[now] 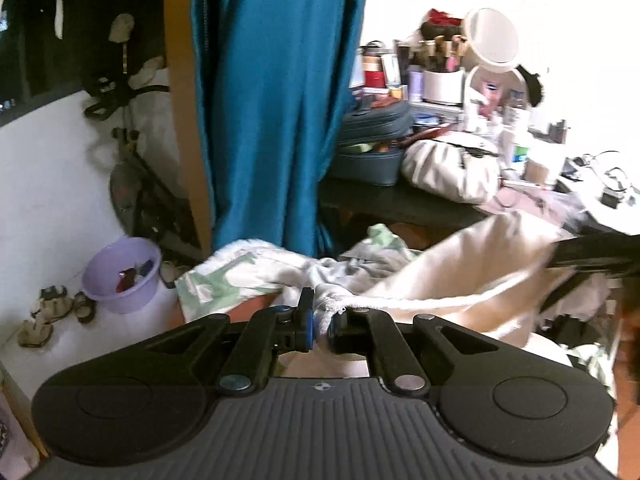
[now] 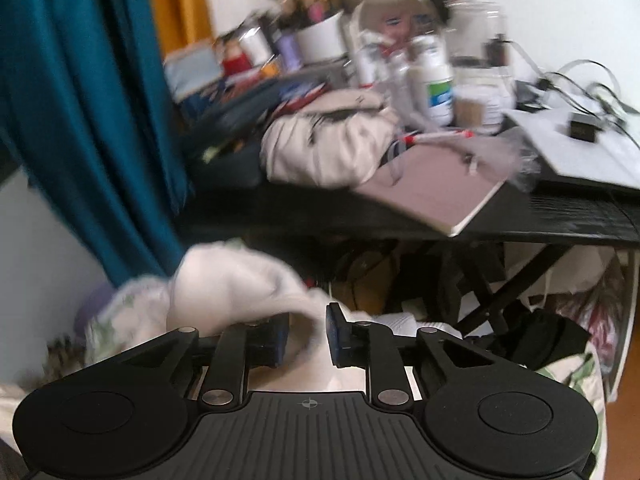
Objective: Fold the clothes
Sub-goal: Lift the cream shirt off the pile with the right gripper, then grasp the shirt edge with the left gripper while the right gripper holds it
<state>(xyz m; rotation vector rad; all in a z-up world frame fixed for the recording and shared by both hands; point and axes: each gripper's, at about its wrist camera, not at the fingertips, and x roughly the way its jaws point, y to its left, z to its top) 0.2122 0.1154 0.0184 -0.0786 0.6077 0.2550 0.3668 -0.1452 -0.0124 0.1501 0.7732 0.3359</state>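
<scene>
Left tool (image 1: 320,322) clamped on cream garment (image 1: 460,276) hem. Right tool (image 2: 306,338) parted, garment lying loose between. Table (image 2: 360,216) edge close ahead.

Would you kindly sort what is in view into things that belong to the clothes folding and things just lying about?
Belongs to the job:
- cream garment
- left claw, shut on its edge
- right claw, open over the cloth
- patterned cloth beneath

Just lying about:
- teal curtain
- purple bucket
- sandals
- cluttered desk
- notebook
</scene>
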